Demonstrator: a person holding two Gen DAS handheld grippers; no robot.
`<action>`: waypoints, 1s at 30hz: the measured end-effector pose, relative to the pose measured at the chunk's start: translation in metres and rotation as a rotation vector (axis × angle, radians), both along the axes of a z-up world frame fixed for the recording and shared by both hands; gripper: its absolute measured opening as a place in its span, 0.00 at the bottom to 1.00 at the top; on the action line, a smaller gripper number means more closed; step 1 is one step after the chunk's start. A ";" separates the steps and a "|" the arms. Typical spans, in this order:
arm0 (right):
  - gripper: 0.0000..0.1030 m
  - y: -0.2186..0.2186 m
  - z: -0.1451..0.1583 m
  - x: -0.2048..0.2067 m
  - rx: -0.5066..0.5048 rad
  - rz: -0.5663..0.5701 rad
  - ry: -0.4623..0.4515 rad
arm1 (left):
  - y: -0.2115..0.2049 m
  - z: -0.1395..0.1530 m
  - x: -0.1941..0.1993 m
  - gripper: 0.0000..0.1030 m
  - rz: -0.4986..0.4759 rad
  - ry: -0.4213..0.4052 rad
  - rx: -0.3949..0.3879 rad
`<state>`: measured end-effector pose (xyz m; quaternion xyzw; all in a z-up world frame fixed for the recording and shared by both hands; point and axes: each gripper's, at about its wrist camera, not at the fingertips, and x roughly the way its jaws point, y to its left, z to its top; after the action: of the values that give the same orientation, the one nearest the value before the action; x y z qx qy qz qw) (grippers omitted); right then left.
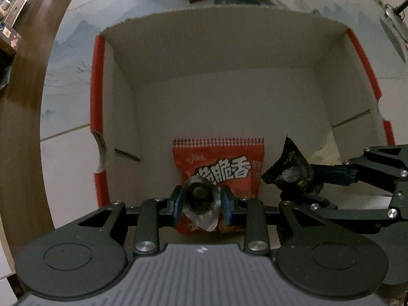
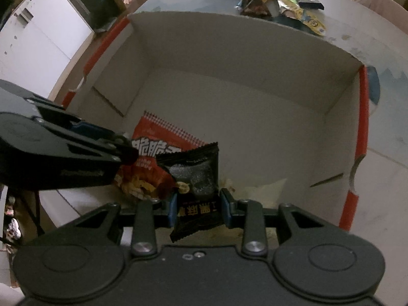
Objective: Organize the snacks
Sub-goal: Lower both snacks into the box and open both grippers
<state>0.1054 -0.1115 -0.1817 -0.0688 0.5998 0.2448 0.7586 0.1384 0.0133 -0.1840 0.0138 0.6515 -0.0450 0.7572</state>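
While both pairs of tongs are pointing down into one open cardboard box (image 1: 178, 102), the left gripper (image 1: 201, 202) is pinching a small silver packet (image 1: 201, 201) and the right gripper (image 2: 196, 207) is clamping one black packet (image 2: 196, 178). One red snack bag (image 1: 219, 158) is lying on the box floor beneath them. Several more packets (image 2: 278, 2) are sitting in a heap on the table (image 1: 76, 63) beyond the box.
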 end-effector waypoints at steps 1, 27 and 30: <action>0.32 0.001 -0.002 0.000 -0.005 0.001 0.001 | 0.000 -0.002 0.000 0.29 0.000 0.005 0.003; 0.39 -0.003 0.018 -0.007 0.009 -0.028 -0.040 | 0.015 0.011 -0.022 0.33 -0.003 -0.046 -0.028; 0.41 -0.005 0.026 -0.009 0.020 -0.033 -0.052 | 0.017 0.020 -0.026 0.41 -0.004 -0.072 -0.031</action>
<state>0.0964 -0.1170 -0.1558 -0.0579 0.5784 0.2364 0.7786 0.1124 0.0301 -0.1641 0.0051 0.6231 -0.0561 0.7801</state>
